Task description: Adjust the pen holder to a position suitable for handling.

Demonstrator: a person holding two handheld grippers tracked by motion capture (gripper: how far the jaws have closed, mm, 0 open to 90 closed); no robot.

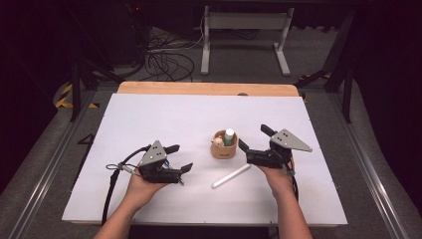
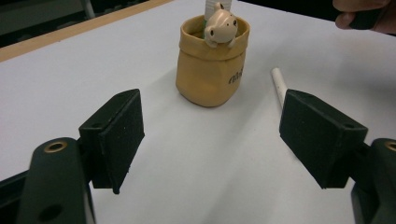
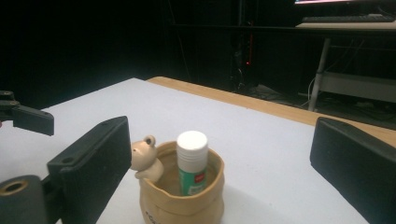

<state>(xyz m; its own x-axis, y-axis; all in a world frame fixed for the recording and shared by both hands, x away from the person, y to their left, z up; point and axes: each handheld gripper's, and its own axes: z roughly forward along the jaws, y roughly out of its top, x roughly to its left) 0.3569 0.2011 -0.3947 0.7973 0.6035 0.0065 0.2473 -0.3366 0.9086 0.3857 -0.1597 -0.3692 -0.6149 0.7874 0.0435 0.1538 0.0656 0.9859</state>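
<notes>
The white worktop point(image 1: 164, 119) carries little: a tan pouch-shaped holder point(image 1: 224, 147) near its middle, and a white stick point(image 1: 231, 176) lying flat just in front of it, towards the person's side.

The left gripper point(image 1: 179, 158) rests low on the worktop, well apart from the holder, held in the person's left hand point(image 1: 142, 186). Its jaws stand wide apart with nothing between them; in the left gripper view they frame the holder point(image 2: 212, 65) and the far end of the stick point(image 2: 279, 83), which passes behind the right-hand jaw.

The right gripper point(image 1: 253, 138) sits just beside the holder on its right, jaws likewise spread wide and empty. In the right gripper view the holder point(image 3: 184, 196) lies between and ahead of the jaws, not yet touched by either.

Inside the holder stands a glue stick point(image 3: 192, 162) with a white cap and green label, upright. A small pale frog figure point(image 3: 144, 157) hangs over the rim.

Judging from this, the work looks to be at the approach stage: nothing is grasped, and the stick on the worktop seems the loose item meant for the holder. The next move would call for one gripper to drop over the stick across its length, close on it, lift, tip it upright and lower it beside the glue stick, perhaps with the other gripper steadying the soft holder.
</notes>
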